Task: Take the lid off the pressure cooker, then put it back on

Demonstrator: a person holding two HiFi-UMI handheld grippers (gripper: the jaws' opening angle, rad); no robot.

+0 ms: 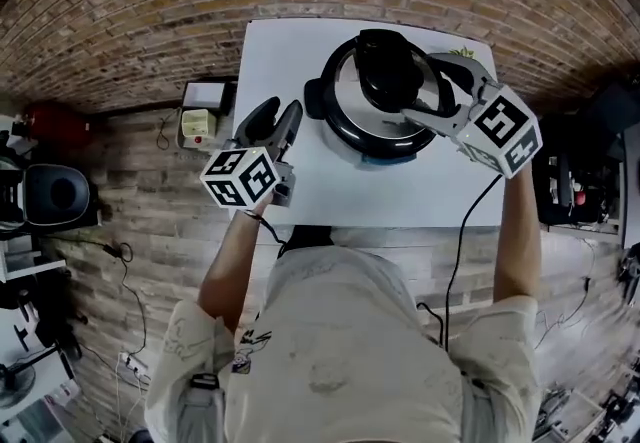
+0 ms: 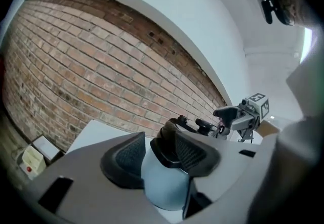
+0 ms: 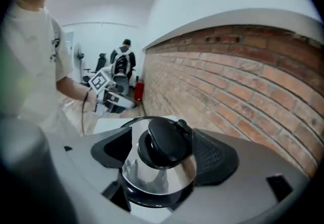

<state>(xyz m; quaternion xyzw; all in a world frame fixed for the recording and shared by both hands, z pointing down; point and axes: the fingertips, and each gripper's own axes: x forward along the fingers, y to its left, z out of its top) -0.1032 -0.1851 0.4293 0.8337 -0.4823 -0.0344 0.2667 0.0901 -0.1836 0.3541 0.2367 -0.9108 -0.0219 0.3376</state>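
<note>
Right gripper view: the right gripper (image 3: 162, 137) has its jaws spread wide to either side of the black knob (image 3: 167, 151) at the centre of the lid (image 3: 152, 180). Neither pad presses on the knob, so nothing is held. The lid sits closed on the pressure cooker (image 1: 335, 126), which stands on the white table (image 1: 400, 196) towards 12 o'clock from the person, near the brick wall (image 1: 150, 21). The polished steel lid is probably rigid, fairly heavy and slippery. The knob is therefore the likely grasping point, and it looks broad enough to need a wide grip. The right forearm reaches in from 5 o'clock of the cooker, with the gripper tilted down over the lid. The left gripper (image 2: 159, 163) is also open and empty, showing only table surface between its jaws. It is held about level at 8 o'clock of the cooker, clear of it, over the table's left edge.
</note>
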